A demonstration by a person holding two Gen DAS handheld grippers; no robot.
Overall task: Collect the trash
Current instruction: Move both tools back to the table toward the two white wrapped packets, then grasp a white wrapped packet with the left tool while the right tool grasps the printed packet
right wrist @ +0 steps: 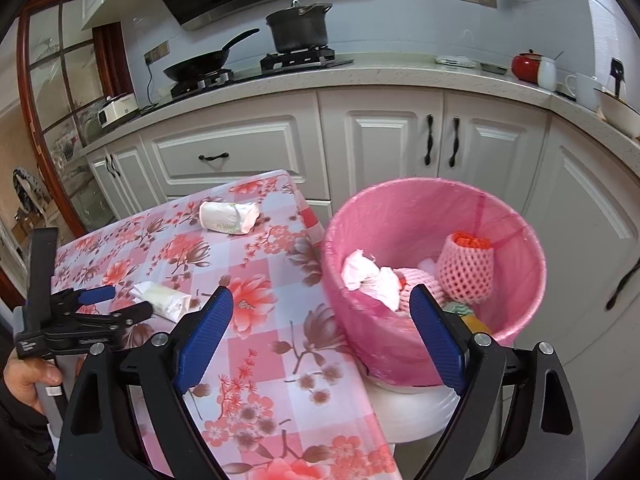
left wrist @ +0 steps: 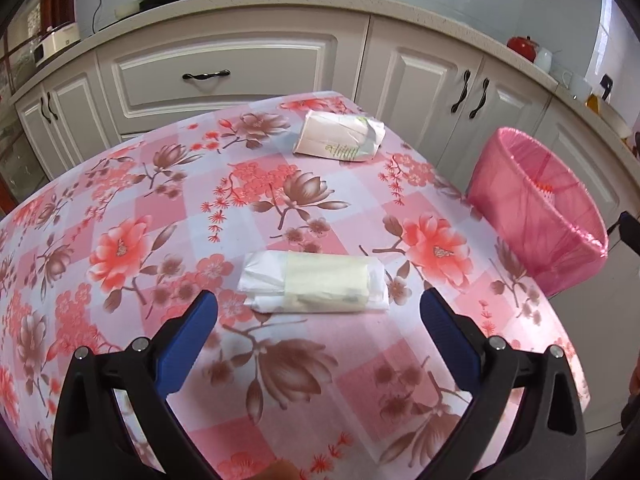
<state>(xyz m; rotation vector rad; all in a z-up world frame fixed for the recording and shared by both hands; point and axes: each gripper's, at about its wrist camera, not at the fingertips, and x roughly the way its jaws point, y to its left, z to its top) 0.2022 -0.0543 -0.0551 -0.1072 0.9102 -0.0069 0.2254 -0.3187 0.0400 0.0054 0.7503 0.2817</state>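
A white plastic-wrapped packet [left wrist: 316,282] [right wrist: 162,298] lies on the floral tablecloth [left wrist: 132,216]. My left gripper [left wrist: 319,298] [right wrist: 126,302] hovers just in front of it, open wide, its pads clear of the wrap. A crumpled white paper pack [left wrist: 340,138] [right wrist: 228,218] lies near the table's far edge. A pink-lined bin [left wrist: 536,208] [right wrist: 516,320] stands to the right of the table. It holds crumpled paper [right wrist: 372,276] and a pink foam net [right wrist: 466,272]. My right gripper [right wrist: 320,294] is open and empty over the gap between table and bin.
The bin rests on a white stool [right wrist: 416,412]. White cabinets [right wrist: 248,152] and a counter with a frying pan [right wrist: 200,66] and a pot [right wrist: 298,28] run behind the table. A red pot [right wrist: 526,66] and cups sit at the counter's right. A hand [right wrist: 28,380] holds the left gripper.
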